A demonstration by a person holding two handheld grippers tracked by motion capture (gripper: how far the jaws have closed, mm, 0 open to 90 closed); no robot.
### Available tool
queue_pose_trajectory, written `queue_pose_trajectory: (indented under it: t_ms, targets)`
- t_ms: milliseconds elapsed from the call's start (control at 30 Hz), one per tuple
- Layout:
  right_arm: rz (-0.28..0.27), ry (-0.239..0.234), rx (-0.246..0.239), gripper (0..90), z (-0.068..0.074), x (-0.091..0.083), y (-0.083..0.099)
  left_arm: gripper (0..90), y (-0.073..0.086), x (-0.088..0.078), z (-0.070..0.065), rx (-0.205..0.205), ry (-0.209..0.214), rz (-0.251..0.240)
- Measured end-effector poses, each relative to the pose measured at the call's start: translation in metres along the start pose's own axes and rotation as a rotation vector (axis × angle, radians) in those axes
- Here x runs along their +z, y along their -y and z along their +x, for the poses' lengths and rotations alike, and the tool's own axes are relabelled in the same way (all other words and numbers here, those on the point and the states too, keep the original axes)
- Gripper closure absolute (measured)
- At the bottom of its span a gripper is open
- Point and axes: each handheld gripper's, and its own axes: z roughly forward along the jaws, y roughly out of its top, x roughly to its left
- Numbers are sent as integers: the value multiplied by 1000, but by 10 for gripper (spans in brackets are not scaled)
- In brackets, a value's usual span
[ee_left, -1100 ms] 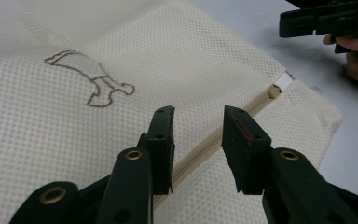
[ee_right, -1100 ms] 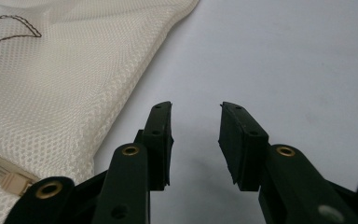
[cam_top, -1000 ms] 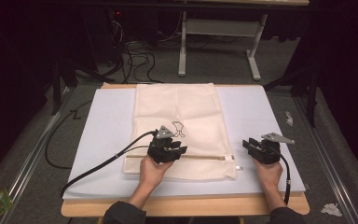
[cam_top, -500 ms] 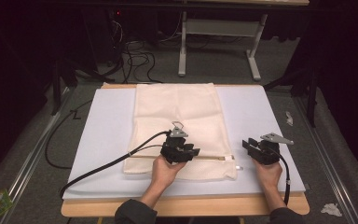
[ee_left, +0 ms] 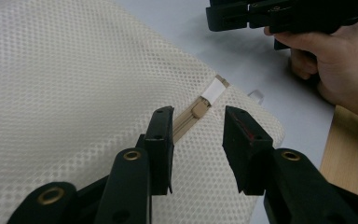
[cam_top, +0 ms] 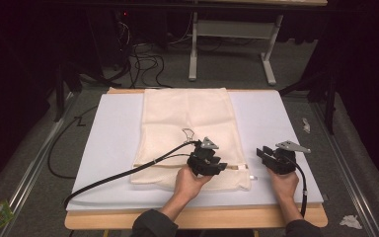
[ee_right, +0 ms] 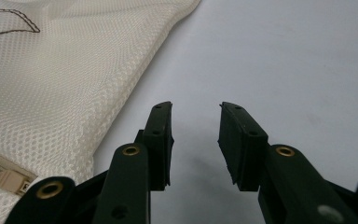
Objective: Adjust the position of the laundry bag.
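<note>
High view: a cream mesh laundry bag (cam_top: 190, 133) lies flat on the white foam mat (cam_top: 108, 143) that covers the wooden bench (cam_top: 118, 222). A tan zipper (cam_top: 163, 164) runs across the bag near the edge that is closest to the person. The left claw (cam_top: 220, 166) is above this zipper, near the zipper's right end, and a black cable (cam_top: 123, 173) goes away from it to the left over the mat. The right claw (cam_top: 261, 154) is to the right of the bag, above the bare mat, apart from the cloth. A thin dark cord loop (cam_top: 187, 134) lies on the bag, further from the person than the zipper.

Left gripper view: here the weave of the mesh is clear. The left claw (ee_left: 196, 140) has its jaws apart, and nothing is pressed between them. Beyond the gap the zipper's tan slider (ee_left: 199, 109) is visible, with a small white tab (ee_left: 214, 89) just behind it at the end of the zipper. I cannot tell if the jaw tips touch the mesh. The person's other hand (ee_left: 340, 70) holds the right gripper at the top right.

Right gripper view: the right claw (ee_right: 195, 140) also stands with its jaws apart and empty, over the plain mat. The bag's edge is to the left of it, with a dark stitched outline (ee_right: 4, 28) on the cloth at the top left corner.
</note>
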Motion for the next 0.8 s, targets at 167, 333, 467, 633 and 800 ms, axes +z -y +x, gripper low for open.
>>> queue_pose_trajectory:
  t_ms: [167, 333, 467, 633, 800]
  targets:
    - [2, 4, -2, 653, 0, 1, 0, 633, -3, 11, 0, -14, 6, 23]
    - [2, 6, -3, 652, 0, 1, 0, 622, -9, 24, -6, -11, 27, 55]
    - [5, 8, -7, 648, 0, 1, 0, 609, -13, 35, -7, -32, 43, 87]
    - [3, 10, 0, 643, 0, 1, 0, 593, -15, 42, -5, -74, 60, 113]
    - [4, 11, 1, 638, 0, 1, 0, 570, -14, 46, -3, -93, 52, 132]
